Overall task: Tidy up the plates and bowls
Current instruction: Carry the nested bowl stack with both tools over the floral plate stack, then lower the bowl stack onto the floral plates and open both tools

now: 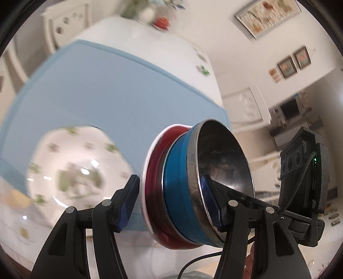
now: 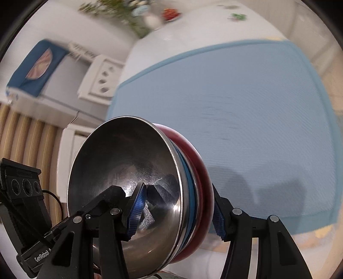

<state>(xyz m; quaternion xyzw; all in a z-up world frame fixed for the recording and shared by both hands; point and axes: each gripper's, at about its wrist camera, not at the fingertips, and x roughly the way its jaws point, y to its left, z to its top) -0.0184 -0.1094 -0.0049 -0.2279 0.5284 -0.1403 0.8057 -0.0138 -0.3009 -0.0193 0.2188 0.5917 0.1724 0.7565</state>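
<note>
two nested bowls (image 1: 193, 188), steel inside, blue, red | left gripper (image 1: 169, 206), right gripper (image 2: 175, 214) clamping rim

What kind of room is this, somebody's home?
Most likely a home dining room: a table under a white floral cloth with a blue placemat, framed pictures on the wall, and a white carved chair beside it.

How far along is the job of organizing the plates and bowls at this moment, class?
Done: the blue bowl with a steel inside already sits nested in the red bowl. In hand: the left gripper and right gripper each clamp that stack by its rim, tilted above the blue mat. Left: setting the stack down; a floral plate still lies apart on the mat.
</note>
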